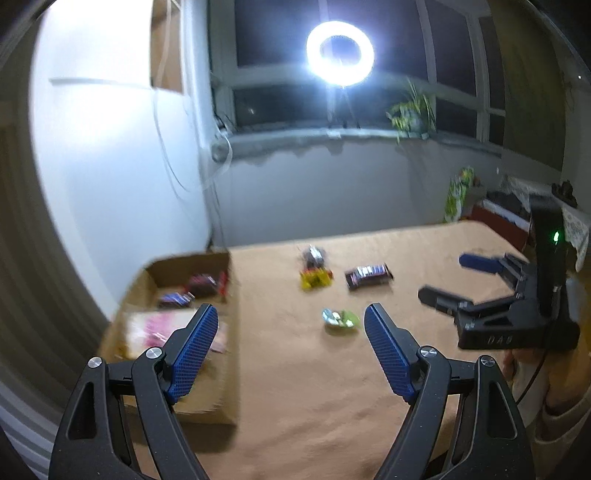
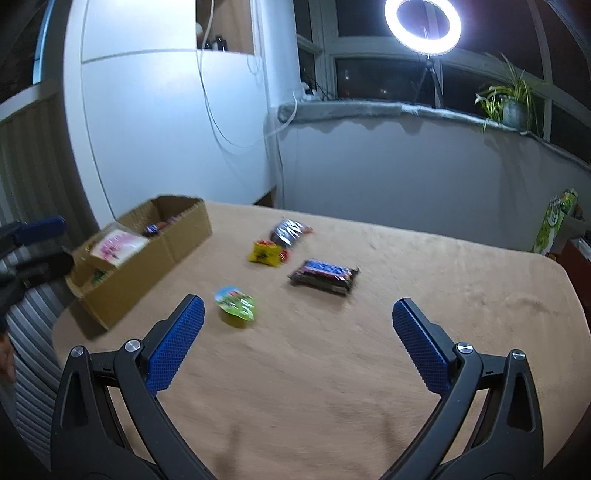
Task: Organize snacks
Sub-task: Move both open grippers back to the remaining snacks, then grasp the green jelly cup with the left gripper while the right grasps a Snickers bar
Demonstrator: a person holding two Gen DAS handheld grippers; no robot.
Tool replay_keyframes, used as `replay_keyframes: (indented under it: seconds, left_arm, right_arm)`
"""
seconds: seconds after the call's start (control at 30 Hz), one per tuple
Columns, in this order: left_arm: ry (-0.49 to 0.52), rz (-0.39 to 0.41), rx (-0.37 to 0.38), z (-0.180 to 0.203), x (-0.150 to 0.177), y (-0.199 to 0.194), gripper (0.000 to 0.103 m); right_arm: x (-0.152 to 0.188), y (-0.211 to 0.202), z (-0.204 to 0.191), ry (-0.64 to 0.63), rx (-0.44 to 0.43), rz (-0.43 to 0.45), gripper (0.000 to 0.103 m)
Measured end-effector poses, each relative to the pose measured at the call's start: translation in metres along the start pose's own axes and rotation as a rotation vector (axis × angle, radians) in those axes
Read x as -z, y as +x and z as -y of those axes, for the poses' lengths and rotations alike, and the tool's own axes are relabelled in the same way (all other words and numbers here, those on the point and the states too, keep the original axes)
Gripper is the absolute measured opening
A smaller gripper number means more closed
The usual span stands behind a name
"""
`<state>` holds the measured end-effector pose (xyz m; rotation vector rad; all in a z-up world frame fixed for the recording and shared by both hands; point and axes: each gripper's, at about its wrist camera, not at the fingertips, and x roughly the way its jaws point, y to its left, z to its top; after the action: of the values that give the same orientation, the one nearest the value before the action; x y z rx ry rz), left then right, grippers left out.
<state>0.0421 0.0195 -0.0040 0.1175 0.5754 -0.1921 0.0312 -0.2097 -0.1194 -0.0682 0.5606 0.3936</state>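
Loose snacks lie on the tan table [image 2: 406, 332]: a small green packet [image 1: 340, 319] [image 2: 236, 304], a yellow packet [image 1: 314, 277] [image 2: 266, 254], a dark bar with blue lettering [image 1: 368, 276] [image 2: 325, 275] and a dark silver-striped packet [image 1: 314, 255] [image 2: 290, 232]. A cardboard box [image 1: 184, 291] [image 2: 147, 254] at the left holds a pink-and-white packet [image 1: 155, 328] [image 2: 118, 245] and some dark snacks. My left gripper [image 1: 291, 325] is open above the table, between the box and the green packet. My right gripper [image 2: 297, 315] [image 1: 447, 280] is open too, empty, short of the snacks.
A bright ring light [image 2: 423, 24] on a tripod stands at the window behind the table. A potted plant [image 2: 511, 105] sits on the sill. A white wall lies beyond the box. A green carton [image 2: 554, 221] and a low red shelf stand off the table's right.
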Motion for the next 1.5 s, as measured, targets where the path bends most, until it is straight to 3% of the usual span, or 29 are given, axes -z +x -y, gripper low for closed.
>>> replay_keyframes:
  seconds: [0.27, 0.47, 0.53, 0.7, 1.03, 1.1, 1.17, 1.2, 1.27, 1.33, 1.5]
  left_arm:
    - [0.002, -0.169, 0.082, 0.031, 0.022, 0.078, 0.082]
    - [-0.042, -0.268, 0.136, 0.037, 0.019, 0.14, 0.082]
    - [-0.071, -0.306, 0.123, 0.034, 0.017, 0.158, 0.082]
    - [-0.122, -0.335, 0.141, 0.026, 0.018, 0.172, 0.082]
    - [-0.081, -0.333, 0.107, 0.031, 0.02, 0.175, 0.079]
    - [-0.086, -0.33, 0.109, 0.031, 0.021, 0.174, 0.077]
    - [-0.087, -0.325, 0.11, 0.032, 0.021, 0.173, 0.073]
    - [-0.087, -0.322, 0.111, 0.032, 0.021, 0.172, 0.068]
    - [-0.087, -0.314, 0.116, 0.032, 0.021, 0.17, 0.06]
    - [-0.088, -0.305, 0.116, 0.032, 0.021, 0.168, 0.049]
    - [-0.124, -0.294, 0.122, 0.025, 0.021, 0.166, 0.036]
  right_arm:
    - [-0.001, 0.047, 0.033, -0.06, -0.017, -0.114, 0.103]
    - [-0.017, 0.109, 0.048, -0.14, -0.073, -0.235, 0.103]
    - [-0.019, 0.124, 0.046, -0.181, -0.08, -0.271, 0.103]
    - [-0.019, 0.148, 0.034, -0.254, -0.131, -0.323, 0.103]
    - [-0.025, 0.166, 0.027, -0.291, -0.176, -0.348, 0.102]
    - [-0.025, 0.166, 0.026, -0.294, -0.182, -0.34, 0.097]
    - [-0.026, 0.164, 0.026, -0.292, -0.183, -0.323, 0.08]
    - [-0.026, 0.162, 0.027, -0.288, -0.18, -0.314, 0.076]
    - [-0.027, 0.159, 0.03, -0.278, -0.178, -0.299, 0.054]
    - [-0.027, 0.157, 0.03, -0.278, -0.174, -0.291, 0.043]
    - [-0.028, 0.158, 0.03, -0.284, -0.167, -0.286, 0.034]
